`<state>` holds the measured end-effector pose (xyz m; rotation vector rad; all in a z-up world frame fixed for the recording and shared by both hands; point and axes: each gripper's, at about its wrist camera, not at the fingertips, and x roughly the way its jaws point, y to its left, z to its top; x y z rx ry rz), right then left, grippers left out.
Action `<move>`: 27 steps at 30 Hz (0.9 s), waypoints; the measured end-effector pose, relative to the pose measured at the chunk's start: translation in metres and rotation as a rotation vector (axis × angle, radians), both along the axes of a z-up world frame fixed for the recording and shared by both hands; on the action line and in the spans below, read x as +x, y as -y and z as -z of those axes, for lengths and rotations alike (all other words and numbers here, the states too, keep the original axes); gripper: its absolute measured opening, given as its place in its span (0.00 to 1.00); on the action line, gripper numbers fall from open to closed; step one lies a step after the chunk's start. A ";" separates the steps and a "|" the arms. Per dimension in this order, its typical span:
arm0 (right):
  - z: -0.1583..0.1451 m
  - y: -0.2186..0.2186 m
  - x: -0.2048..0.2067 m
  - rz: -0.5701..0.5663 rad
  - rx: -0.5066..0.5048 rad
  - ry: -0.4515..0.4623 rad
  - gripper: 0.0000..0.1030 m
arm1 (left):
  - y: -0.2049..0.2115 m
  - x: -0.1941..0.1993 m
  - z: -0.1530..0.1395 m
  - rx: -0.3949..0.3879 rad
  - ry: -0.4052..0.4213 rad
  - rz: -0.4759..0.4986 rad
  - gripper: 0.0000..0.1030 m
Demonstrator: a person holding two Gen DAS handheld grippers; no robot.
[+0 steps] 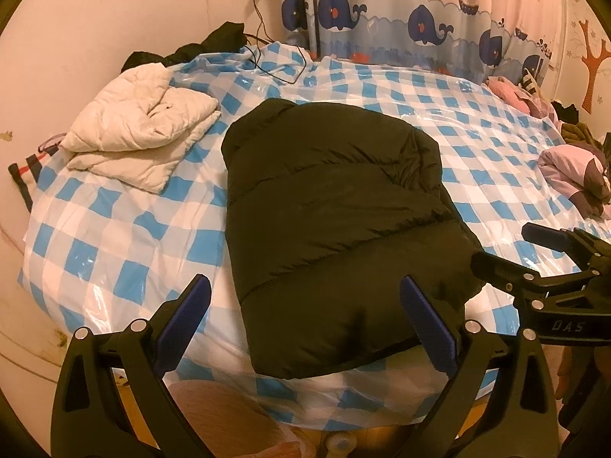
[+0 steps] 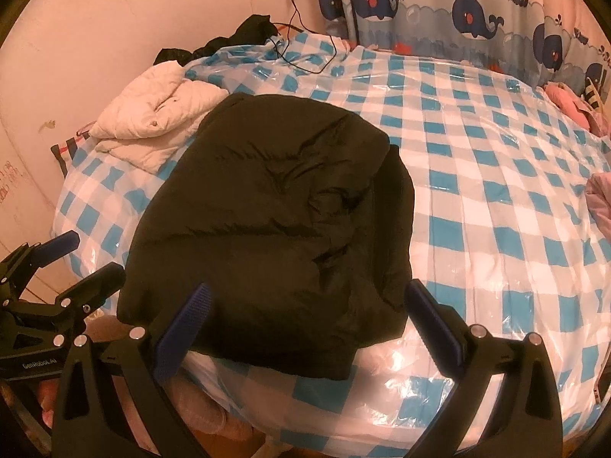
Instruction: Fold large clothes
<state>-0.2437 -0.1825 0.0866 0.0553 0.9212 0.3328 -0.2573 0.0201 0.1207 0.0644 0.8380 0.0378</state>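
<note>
A black puffer jacket [image 1: 328, 229] lies folded into a thick bundle on the bed, near its front edge; it also shows in the right wrist view [image 2: 275, 213]. My left gripper [image 1: 305, 305] is open and empty, hovering just in front of the jacket's near edge. My right gripper [image 2: 305, 313] is open and empty, also at the jacket's near edge. The right gripper shows at the right of the left wrist view [image 1: 508, 252], and the left gripper at the left of the right wrist view [image 2: 91, 255].
The bed is covered by a blue-and-white checked plastic sheet [image 1: 114, 236]. A folded cream quilted jacket [image 1: 141, 126] lies at the back left. Pink and purple clothes [image 1: 573, 175] are piled at the right. A black cable [image 1: 267, 61] runs from a wall socket onto the bed.
</note>
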 end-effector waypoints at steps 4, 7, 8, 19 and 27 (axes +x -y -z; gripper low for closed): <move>0.000 0.000 0.001 -0.003 -0.001 -0.005 0.95 | -0.001 0.002 0.002 0.000 -0.009 -0.009 0.92; 0.000 -0.001 0.001 -0.002 -0.002 -0.005 0.95 | -0.001 0.003 0.002 -0.005 -0.017 -0.011 0.92; 0.001 -0.001 0.000 -0.002 -0.002 -0.006 0.95 | -0.002 0.004 0.002 -0.006 -0.018 -0.011 0.92; 0.000 0.000 0.000 -0.003 0.001 -0.003 0.95 | 0.001 0.003 0.004 0.016 -0.027 -0.024 0.92; -0.002 0.005 -0.003 -0.002 0.018 0.006 0.95 | 0.008 -0.005 0.000 0.034 0.005 -0.033 0.92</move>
